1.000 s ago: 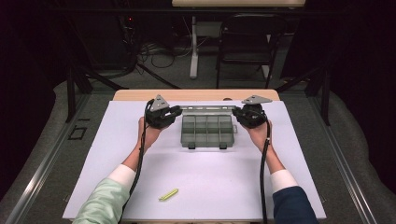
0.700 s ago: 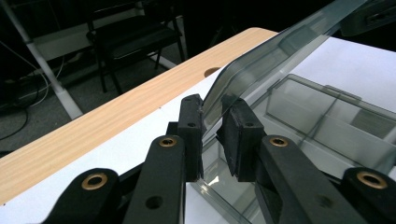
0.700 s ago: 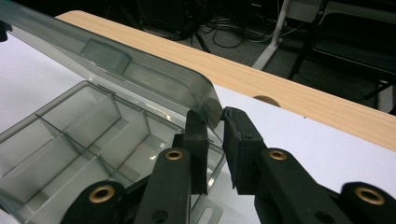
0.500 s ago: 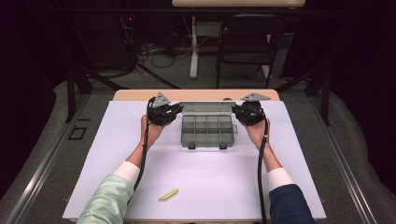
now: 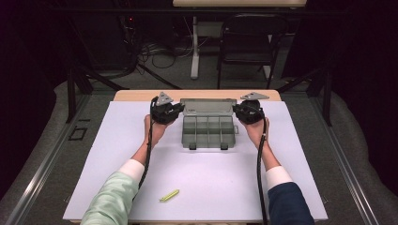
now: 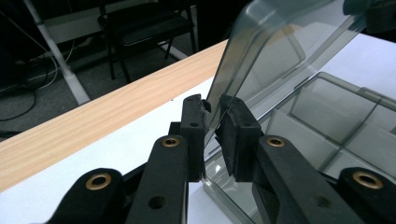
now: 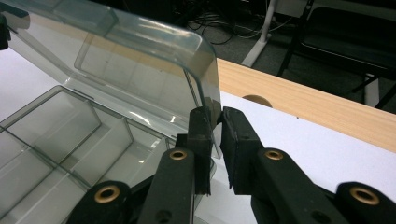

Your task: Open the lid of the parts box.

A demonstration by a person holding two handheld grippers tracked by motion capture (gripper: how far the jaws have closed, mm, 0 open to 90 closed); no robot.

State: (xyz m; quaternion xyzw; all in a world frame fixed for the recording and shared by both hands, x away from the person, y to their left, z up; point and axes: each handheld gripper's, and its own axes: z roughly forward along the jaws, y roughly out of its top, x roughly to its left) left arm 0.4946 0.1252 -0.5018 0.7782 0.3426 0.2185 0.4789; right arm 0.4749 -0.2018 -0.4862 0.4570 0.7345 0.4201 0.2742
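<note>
Over on the left, the left gripper (image 5: 177, 110) is clamped on the left edge of the clear lid (image 5: 208, 107), and in the left gripper view you can see it plainly: the two black pads pinch the lid's thin side wall (image 6: 280, 56) between them, one pad outside, one inside. The hand (image 5: 154, 131) under it rests low on the white table (image 5: 94, 159), a pale green sleeve (image 5: 112, 201) trailing back toward the near edge, cable running along the forearm.

Move to the middle and there's the compartment box (image 5: 208, 131), smoky grey plastic, sitting toward the far side of the table with its lid raised behind it, tilted up off the tray. Dividers split the tray into small cells, and the cells that can be seen look bare. Two latches hang at its near edge.

Nearer the person, well apart from the box, a small yellow-green piece (image 5: 169, 195) lies flat on the table; too small to name.

Now the right side: the right gripper (image 5: 237, 111) mirrors the first, closed on the lid's right edge. The right gripper view shows the lid's rounded corner (image 7: 205, 70) rising just above the pads, the side wall squeezed between them. A dark blue sleeve (image 5: 286, 201) leads back from that hand (image 5: 256, 133). Beyond the white sheet runs a strip of bare wood (image 5: 141, 95).
</note>
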